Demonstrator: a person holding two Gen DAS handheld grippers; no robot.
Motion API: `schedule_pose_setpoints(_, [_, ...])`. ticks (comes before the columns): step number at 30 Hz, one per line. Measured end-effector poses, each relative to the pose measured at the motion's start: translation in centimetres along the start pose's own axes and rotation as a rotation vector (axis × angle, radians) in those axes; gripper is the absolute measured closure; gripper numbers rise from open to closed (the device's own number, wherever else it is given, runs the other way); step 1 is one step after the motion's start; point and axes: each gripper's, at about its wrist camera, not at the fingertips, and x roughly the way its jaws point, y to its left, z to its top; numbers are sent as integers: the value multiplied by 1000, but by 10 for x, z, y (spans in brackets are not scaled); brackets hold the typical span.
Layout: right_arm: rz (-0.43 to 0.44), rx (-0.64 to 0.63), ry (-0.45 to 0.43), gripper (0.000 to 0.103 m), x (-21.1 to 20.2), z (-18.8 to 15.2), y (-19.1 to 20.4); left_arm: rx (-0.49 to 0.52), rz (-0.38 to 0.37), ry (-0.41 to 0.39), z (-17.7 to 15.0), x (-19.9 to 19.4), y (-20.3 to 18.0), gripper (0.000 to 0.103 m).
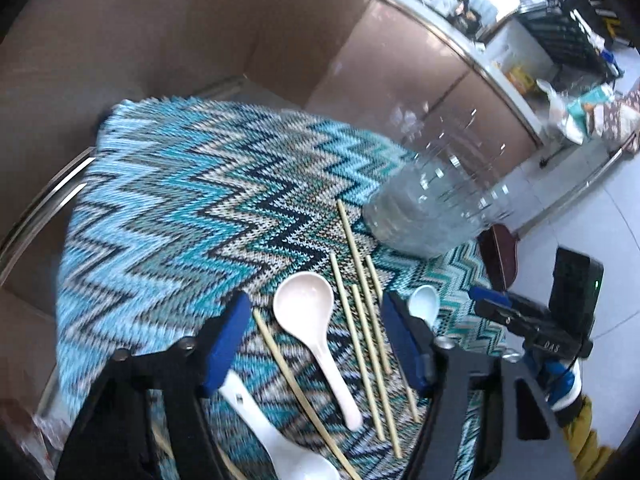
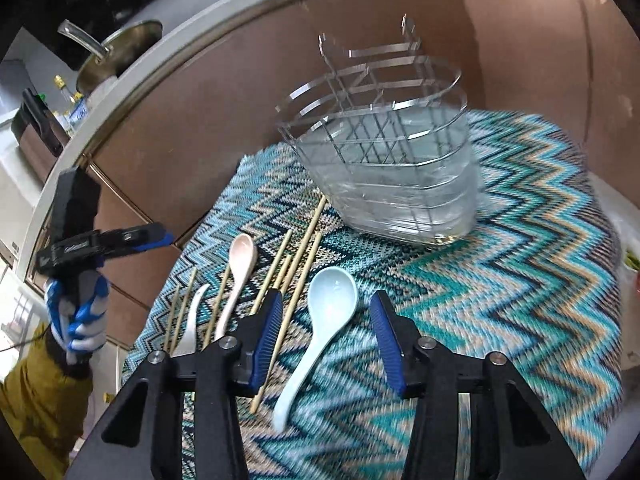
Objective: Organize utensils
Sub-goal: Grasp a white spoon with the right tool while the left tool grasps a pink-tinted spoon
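Several utensils lie on a blue zigzag cloth (image 1: 180,200). My left gripper (image 1: 316,316) is open above a pink spoon (image 1: 304,308), with a white spoon (image 1: 276,444) and several bamboo chopsticks (image 1: 360,320) around it. My right gripper (image 2: 326,304) is open, and a light blue spoon (image 2: 332,292) lies on the cloth between its fingers, untouched by the pads. A clear slatted utensil holder (image 2: 384,168) stands empty beyond the utensils. In the right wrist view the pink spoon (image 2: 242,256), white spoon (image 2: 192,320) and left gripper (image 2: 156,236) sit to the left.
Brown cabinet fronts (image 2: 200,140) rise behind the table, with a counter above carrying a metal pot (image 2: 116,56). A gloved hand (image 2: 80,320) with a mustard sleeve holds the left gripper. Bare cloth (image 2: 520,280) stretches to the right of the blue spoon.
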Motion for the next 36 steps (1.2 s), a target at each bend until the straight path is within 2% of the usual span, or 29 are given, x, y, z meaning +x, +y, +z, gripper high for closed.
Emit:
schedule_pose_setpoints(7, [36, -56, 68, 62, 35, 16, -6, 81, -26, 87, 8, 38, 15, 46])
schedule_pose_setpoints(9, [45, -65, 78, 63, 42, 18, -8, 93, -31, 106, 7, 44, 16, 50])
schedule_pose_setpoints(11, [49, -73, 87, 64, 49, 19, -11, 99, -34, 121, 7, 49, 19, 57])
schedule_pose_setpoints(18, [68, -103, 135, 75, 70, 21, -8, 118, -34, 154, 7, 65, 16, 71])
schedule_pose_setpoints(22, [74, -126, 169, 84, 76, 21, -6, 118, -7, 182, 5, 72, 12, 94])
schedule_pose_setpoints(23, [78, -134, 185, 85, 81, 20, -3, 114, -1, 185, 4, 71, 12, 95])
schedule_pose_setpoints(25, [67, -162, 216, 95, 87, 19, 1, 106, 14, 177, 3, 69, 9, 95])
schedule_pose_setpoints(29, [-5, -223, 223, 97, 84, 15, 14, 105, 35, 129, -2, 55, -7, 97])
schedule_pose_setpoints(36, [-132, -284, 110, 97, 32, 1, 42, 99, 91, -10, -15, -4, -38, 97])
